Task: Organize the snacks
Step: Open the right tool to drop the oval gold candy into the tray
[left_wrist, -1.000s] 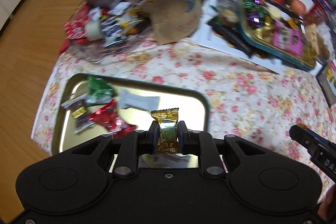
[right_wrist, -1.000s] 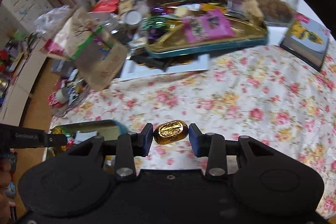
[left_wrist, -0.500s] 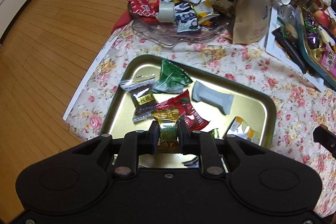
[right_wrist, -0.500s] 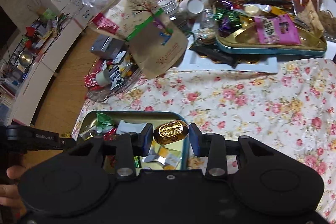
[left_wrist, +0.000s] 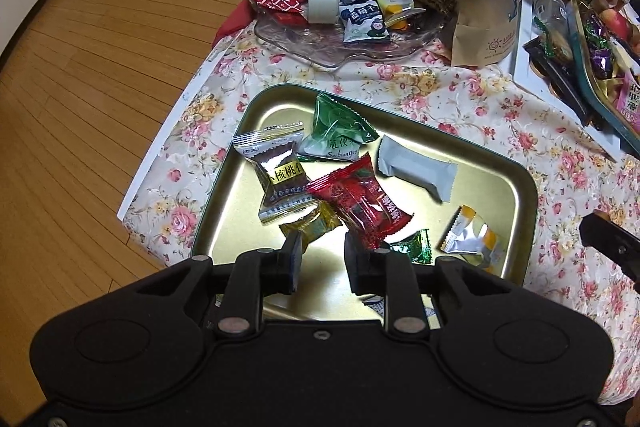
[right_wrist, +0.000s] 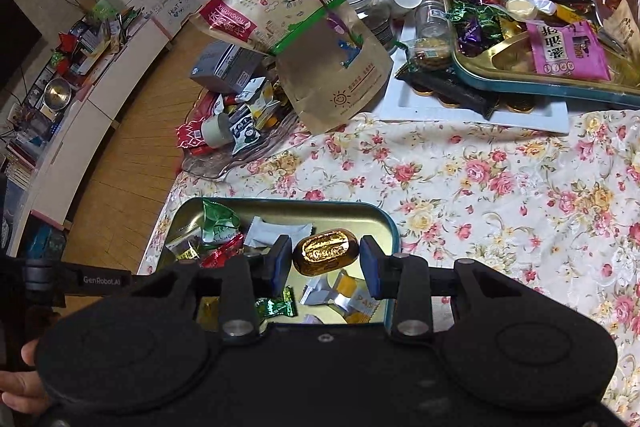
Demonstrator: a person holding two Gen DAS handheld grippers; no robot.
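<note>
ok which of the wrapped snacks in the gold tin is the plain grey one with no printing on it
The plain grey packet, lying right of the green pyramid pouch and above the red wrapper; the others are printed or coloured.

Wrapped snacks [left_wrist: 362,205] lie scattered in gold tray [left_wrist: 524,187].

The left claw [left_wrist: 319,254] points steeply down, its jaws opening with nothing between them. The right claw [right_wrist: 325,262] tilts downward, clamping a gold-wrapped sweet [right_wrist: 325,253].
</note>
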